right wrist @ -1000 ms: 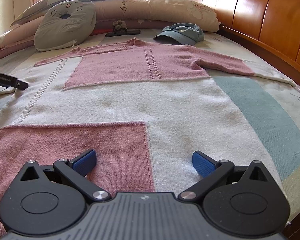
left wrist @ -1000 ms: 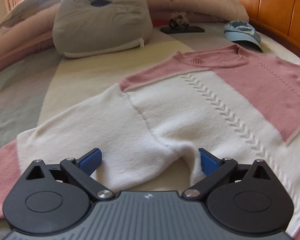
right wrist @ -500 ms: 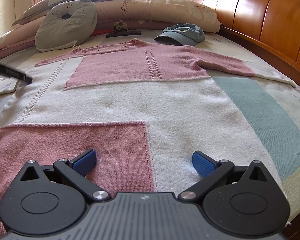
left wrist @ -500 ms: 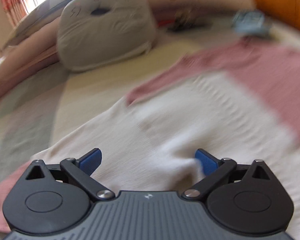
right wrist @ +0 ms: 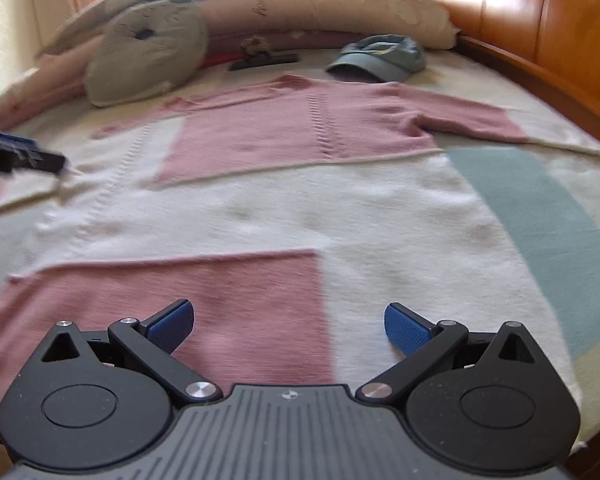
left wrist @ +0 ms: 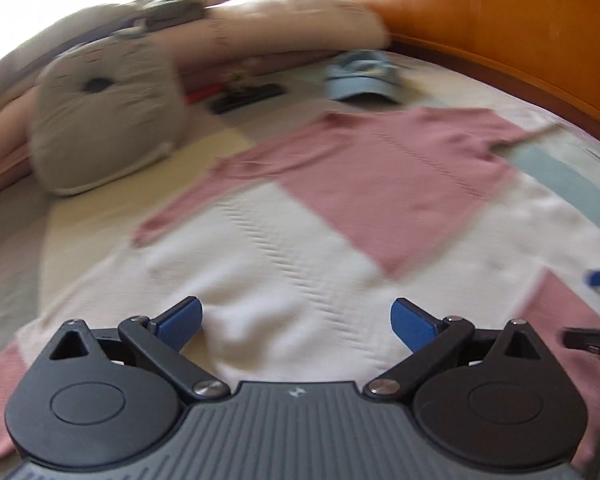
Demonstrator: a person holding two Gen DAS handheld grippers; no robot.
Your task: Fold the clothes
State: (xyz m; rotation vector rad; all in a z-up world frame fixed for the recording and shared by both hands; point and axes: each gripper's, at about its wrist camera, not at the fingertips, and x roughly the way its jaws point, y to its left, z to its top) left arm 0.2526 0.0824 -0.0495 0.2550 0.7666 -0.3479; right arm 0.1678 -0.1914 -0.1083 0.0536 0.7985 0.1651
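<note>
Sweater (right wrist: 284,208): pink-and-white knit, lay spread flat on the bed (right wrist: 540,216).
Left gripper (left wrist: 296,320): fingers spread, nothing between, over the white panel.
Right gripper (right wrist: 288,326): fingers spread, empty, over the hem.
Cap (right wrist: 380,58): blue, beyond the collar.

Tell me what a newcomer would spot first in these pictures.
The pink and white sweater stands out first, spread flat across the middle of the bed with its neck toward the pillows. Next come the blue cap just past the collar and the grey cushion to the far left of it. Near the camera, the right gripper and the left gripper are both open over the sweater's near edge, holding nothing.
</note>
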